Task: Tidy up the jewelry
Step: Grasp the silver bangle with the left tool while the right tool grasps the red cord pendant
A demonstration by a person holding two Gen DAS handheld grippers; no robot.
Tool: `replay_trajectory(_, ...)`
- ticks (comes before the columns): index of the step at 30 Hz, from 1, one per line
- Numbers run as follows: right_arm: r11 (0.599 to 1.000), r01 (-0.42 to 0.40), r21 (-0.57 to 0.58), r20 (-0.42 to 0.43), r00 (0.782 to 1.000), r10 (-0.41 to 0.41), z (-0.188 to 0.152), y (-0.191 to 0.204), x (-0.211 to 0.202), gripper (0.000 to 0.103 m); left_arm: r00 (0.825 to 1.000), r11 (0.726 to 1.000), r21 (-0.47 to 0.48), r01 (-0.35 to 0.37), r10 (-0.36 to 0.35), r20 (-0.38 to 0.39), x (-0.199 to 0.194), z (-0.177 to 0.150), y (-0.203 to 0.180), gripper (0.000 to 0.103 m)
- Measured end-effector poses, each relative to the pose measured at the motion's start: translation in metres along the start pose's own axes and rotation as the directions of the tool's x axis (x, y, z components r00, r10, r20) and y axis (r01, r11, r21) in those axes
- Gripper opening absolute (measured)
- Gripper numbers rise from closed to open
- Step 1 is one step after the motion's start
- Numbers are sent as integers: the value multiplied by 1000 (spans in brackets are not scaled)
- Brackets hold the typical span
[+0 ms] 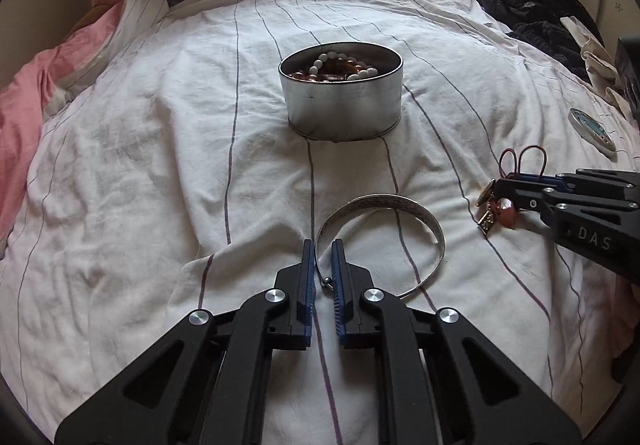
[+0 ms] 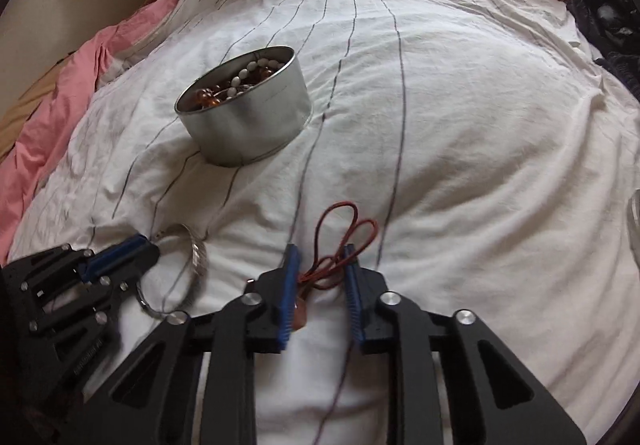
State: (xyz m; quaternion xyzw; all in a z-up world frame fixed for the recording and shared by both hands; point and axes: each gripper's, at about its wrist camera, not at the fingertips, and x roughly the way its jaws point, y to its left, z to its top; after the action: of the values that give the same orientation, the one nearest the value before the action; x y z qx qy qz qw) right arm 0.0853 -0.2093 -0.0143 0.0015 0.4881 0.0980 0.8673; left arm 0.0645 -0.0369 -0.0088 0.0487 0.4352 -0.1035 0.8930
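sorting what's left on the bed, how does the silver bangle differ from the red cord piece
The silver bangle is one rigid metal hoop lying flat; the red cord piece is thin, soft string in loops with small charms attached. The bangle sits in the left hand-held gripper; the cord in the right hand-held gripper. Both lie on the striped sheet, outside the tin.

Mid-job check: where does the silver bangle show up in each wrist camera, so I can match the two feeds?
Left wrist view: silver bangle lies low and centre on the sheet, its near end between the left gripper pads.
Right wrist view: silver bangle sits at lower left, partly hidden by that gripper.
Shared landmark: the round tin of beads, beyond it in both.
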Motion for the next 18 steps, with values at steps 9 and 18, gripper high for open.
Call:
replay_trajectory(9, 993, -107, 50, 63, 993, 103, 1, 2, -1, 68, 1000, 1000, 28, 7, -7, -6, 10, 5, -9, 22)
replay_trajectory(18, 979, -195, 57, 79, 979, 191, -2, -5, -13, 14, 995, 996, -49, 74, -71, 63, -17, 4, 9, 3)
